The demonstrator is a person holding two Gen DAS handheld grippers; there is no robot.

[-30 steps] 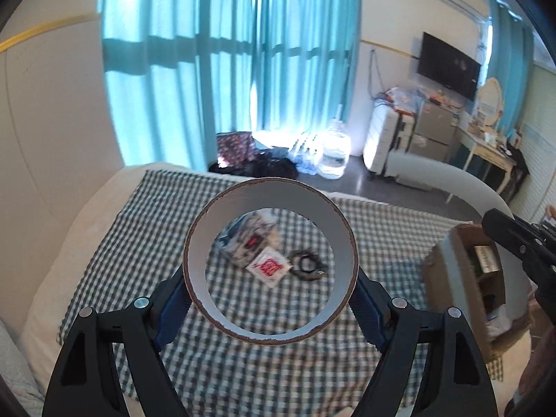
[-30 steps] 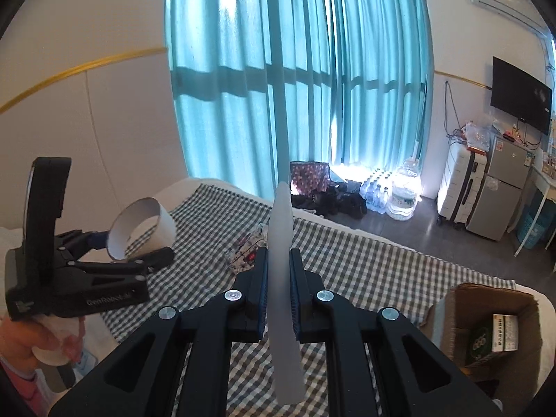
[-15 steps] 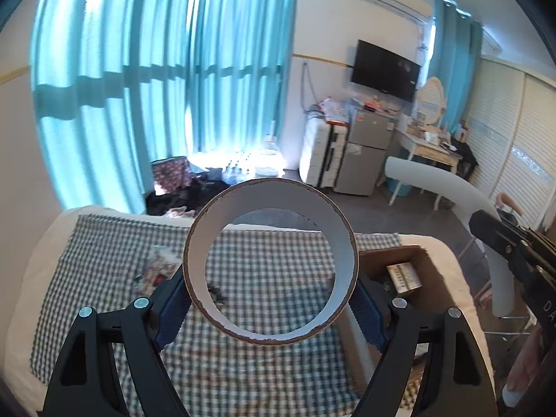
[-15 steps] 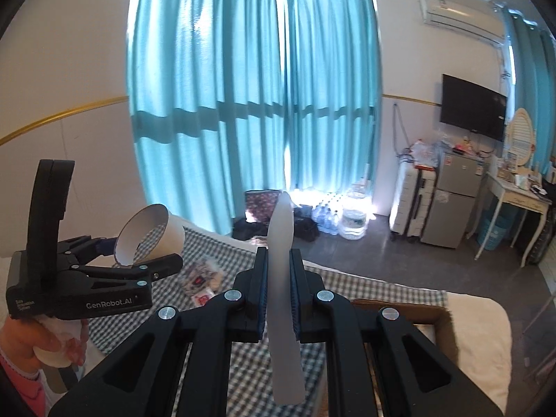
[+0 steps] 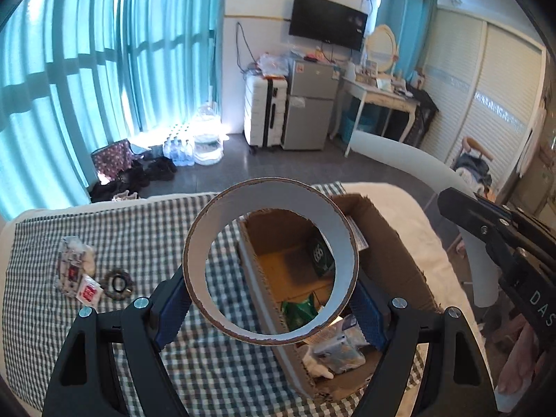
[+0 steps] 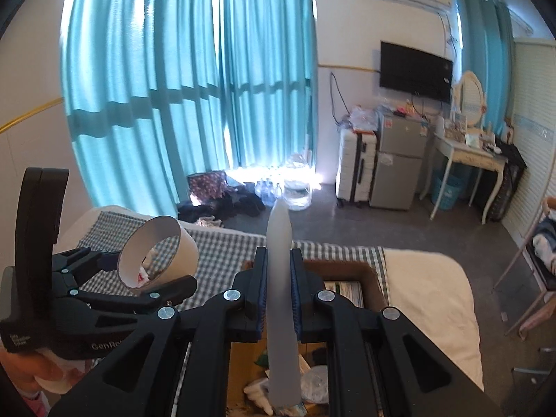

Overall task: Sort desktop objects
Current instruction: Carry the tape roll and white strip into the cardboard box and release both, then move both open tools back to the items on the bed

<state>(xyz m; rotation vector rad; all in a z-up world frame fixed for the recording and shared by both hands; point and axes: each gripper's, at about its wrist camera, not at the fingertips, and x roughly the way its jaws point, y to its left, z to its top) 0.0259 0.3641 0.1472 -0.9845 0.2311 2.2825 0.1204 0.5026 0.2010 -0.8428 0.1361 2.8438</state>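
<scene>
My left gripper (image 5: 271, 295) is shut on a white cardboard tape ring (image 5: 208, 239) and holds it in the air over the near side of an open cardboard box (image 5: 392, 246). My right gripper (image 6: 279, 288) is shut on a white curved strip (image 6: 281, 305), seen edge-on, above the same box (image 6: 351, 271). In the left wrist view the strip (image 5: 417, 163) arcs at the right with the right gripper (image 5: 493, 236). In the right wrist view the left gripper (image 6: 153, 278) and the ring (image 6: 180, 239) are at the left.
The box holds a dark pack (image 5: 321, 255), green wrapping (image 5: 300, 309) and white packets (image 5: 333, 351). On the checked cloth (image 5: 146, 239) at the left lie clear packets (image 5: 73, 264), a red sachet (image 5: 88, 290) and a dark ring (image 5: 118, 283). A suitcase (image 5: 266, 111), fridge and desk stand beyond.
Both grippers have swung to the right, from above the packets on the cloth to above the cardboard box. Each still holds its object.
</scene>
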